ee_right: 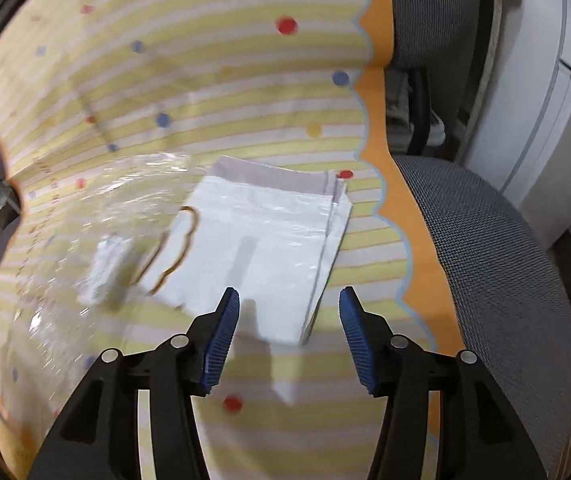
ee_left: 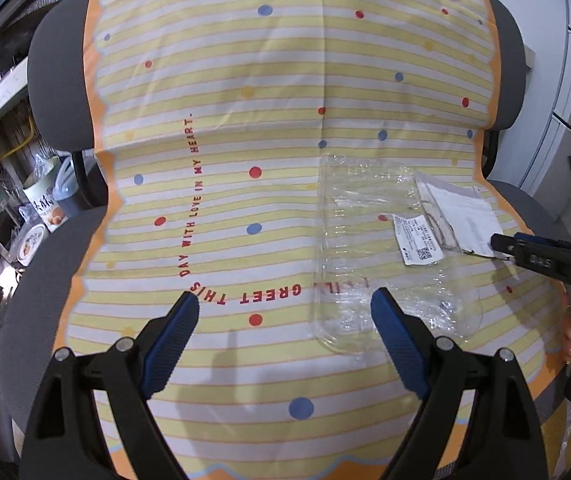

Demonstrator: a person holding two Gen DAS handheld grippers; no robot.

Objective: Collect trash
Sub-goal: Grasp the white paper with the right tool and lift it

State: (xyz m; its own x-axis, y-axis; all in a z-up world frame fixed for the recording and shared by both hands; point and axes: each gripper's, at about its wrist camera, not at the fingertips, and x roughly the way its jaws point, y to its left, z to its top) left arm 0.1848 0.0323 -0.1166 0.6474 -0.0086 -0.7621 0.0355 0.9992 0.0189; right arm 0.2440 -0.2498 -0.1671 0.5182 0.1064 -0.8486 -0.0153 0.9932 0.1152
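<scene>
A crumpled clear plastic wrapper with a white label lies on a yellow striped dotted cloth. A white paper bag lies flat beside it, with a brown rubber band at its edge. My left gripper is open, its right finger over the wrapper's near edge. My right gripper is open, hovering just above the white paper bag's near corner. It also shows in the left wrist view, its tips at the bag's edge.
The cloth is draped over grey mesh office chairs. White cabinets stand to the right. Shelves with cups and clutter sit on the left.
</scene>
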